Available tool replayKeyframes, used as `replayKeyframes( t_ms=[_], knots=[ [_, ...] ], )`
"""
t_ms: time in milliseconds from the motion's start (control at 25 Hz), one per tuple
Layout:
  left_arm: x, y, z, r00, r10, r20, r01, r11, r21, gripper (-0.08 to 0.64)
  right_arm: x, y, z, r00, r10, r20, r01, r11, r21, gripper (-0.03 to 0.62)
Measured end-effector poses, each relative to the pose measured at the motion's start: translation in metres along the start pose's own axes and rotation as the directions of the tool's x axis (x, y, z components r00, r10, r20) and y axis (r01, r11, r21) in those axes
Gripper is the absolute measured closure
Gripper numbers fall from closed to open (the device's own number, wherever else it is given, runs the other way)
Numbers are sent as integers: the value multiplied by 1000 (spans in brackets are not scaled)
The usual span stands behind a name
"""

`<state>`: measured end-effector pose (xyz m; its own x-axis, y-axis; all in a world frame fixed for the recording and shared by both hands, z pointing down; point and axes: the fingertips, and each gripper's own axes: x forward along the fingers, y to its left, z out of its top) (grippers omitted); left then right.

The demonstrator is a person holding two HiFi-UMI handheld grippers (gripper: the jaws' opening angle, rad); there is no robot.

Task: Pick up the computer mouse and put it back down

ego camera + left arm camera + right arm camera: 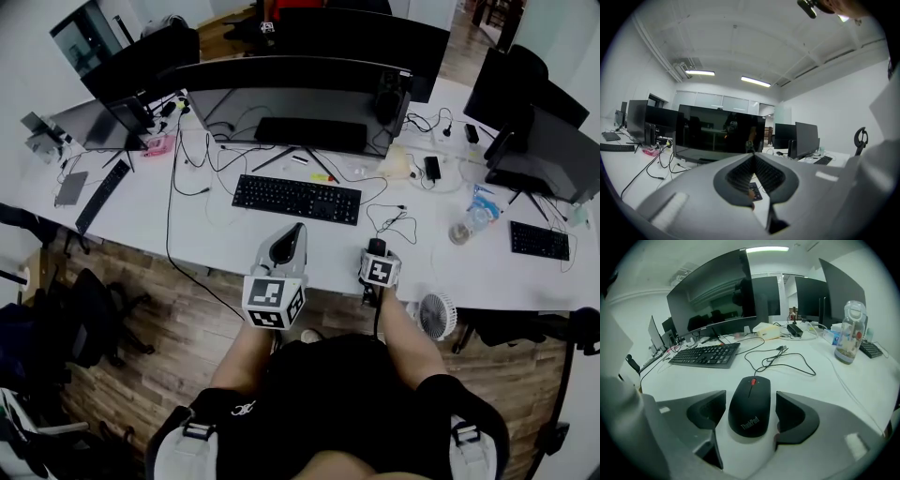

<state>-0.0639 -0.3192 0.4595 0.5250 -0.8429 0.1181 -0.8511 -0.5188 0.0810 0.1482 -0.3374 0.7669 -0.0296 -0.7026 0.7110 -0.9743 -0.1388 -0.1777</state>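
A black computer mouse point(750, 405) with a red scroll wheel lies flat on the white desk point(820, 385), its cable point(780, 359) trailing away towards the monitors. My right gripper point(749, 401) is open and straddles the mouse. Each of its dark pads point(708, 409) stands a little off the mouse's sides. In the head view this right gripper point(375, 249) points down at the desk's near edge. My left gripper point(291, 242) hovers to its left, over the desk edge, jaws shut with nothing in them. The left gripper point(752, 154) points nearly level at a large dark monitor point(719, 133).
A black keyboard point(296, 198) lies ahead on the desk, under a wide curved monitor point(291, 103). A clear bottle point(848, 333) stands to the right of the mouse. More monitors, cables and a second keyboard point(539, 240) crowd the desk. A small fan point(436, 314) sits below the desk edge.
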Motion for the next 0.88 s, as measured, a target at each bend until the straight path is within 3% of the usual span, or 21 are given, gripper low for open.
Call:
replayKeyframes(
  t_ms=[240, 400, 560, 880],
  knots=[
    [1, 10, -4, 1000, 10, -11, -10, 1000, -6, 509, 9, 5, -6, 996, -24, -83, 18, 998, -63, 301],
    [1, 13, -6, 1000, 9, -12, -10, 1000, -15, 509, 3, 6, -14, 992, -15, -128, 10, 999, -44, 304],
    [3, 14, -6, 1000, 4, -8, -4, 1000, -20, 509, -5, 13, 10, 1000, 4, -23, -6, 996, -91, 305],
    [8, 8, -4, 1000, -15, 6, 15, 1000, -25, 509, -40, 18, 51, 995, 19, 93, -5, 987, -158, 305]
  ],
)
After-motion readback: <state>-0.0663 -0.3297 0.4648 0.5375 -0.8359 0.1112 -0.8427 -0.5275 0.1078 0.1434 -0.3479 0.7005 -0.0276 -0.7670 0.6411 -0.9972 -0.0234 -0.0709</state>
